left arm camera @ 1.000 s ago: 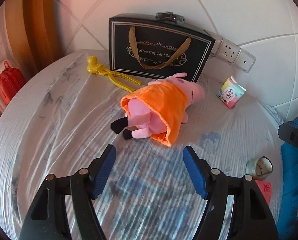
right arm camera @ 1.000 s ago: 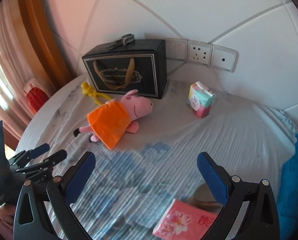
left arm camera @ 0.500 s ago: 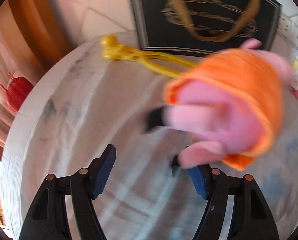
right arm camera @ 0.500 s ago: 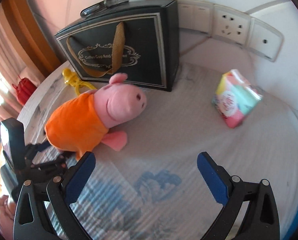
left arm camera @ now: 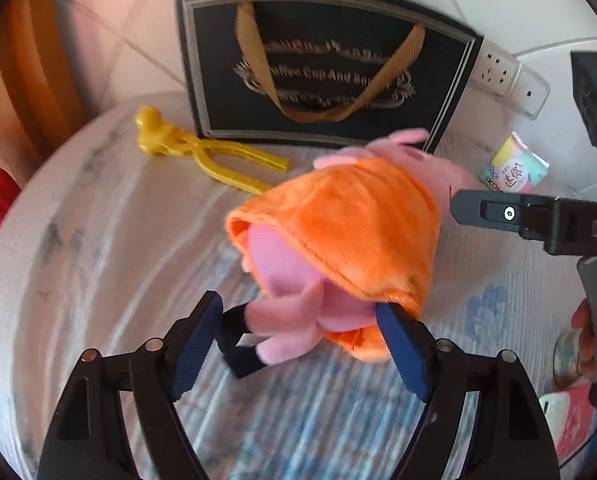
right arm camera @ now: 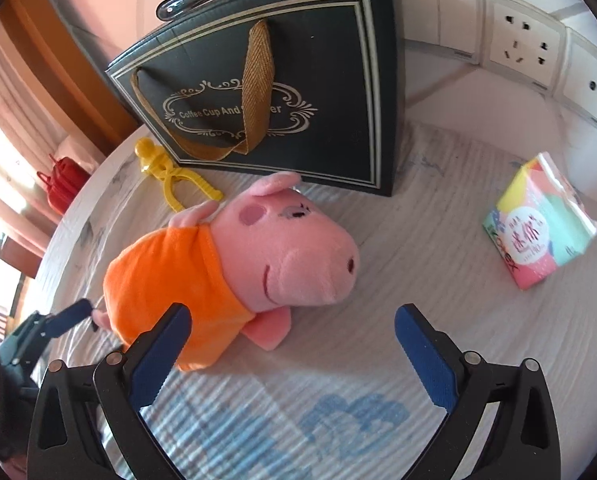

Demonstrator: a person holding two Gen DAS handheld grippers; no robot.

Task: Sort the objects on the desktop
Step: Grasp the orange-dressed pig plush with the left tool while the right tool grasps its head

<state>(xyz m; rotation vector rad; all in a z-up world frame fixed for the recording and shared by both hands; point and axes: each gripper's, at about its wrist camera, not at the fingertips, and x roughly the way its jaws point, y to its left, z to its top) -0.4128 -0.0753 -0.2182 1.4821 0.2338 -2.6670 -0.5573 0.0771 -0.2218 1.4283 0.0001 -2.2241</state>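
Observation:
A pink pig plush (left arm camera: 338, 232) (right arm camera: 226, 264) in an orange dress lies on its side on the round table, in front of a black gift bag (left arm camera: 322, 72) (right arm camera: 274, 92) with gold handles. My left gripper (left arm camera: 298, 344) is open, and the plush's legs and lower body lie between its blue pads. It shows at the left edge of the right wrist view (right arm camera: 58, 320). My right gripper (right arm camera: 290, 352) is open, just in front of the plush's head and arm. It shows at the right edge of the left wrist view (left arm camera: 538, 216).
A yellow plastic clamp toy (left arm camera: 202, 156) (right arm camera: 170, 176) lies left of the bag. A colourful tissue pack (left arm camera: 514, 168) (right arm camera: 538, 224) lies to the right. Wall sockets (right arm camera: 514, 44) sit behind. A pink packet (left arm camera: 574, 416) and a small round tin (left arm camera: 570, 360) are at the near right. A red object (right arm camera: 62, 184) sits beyond the table's left edge.
Both grippers have moved forward toward the plush. My left gripper's pads now flank its legs. My right gripper has come close to its head.

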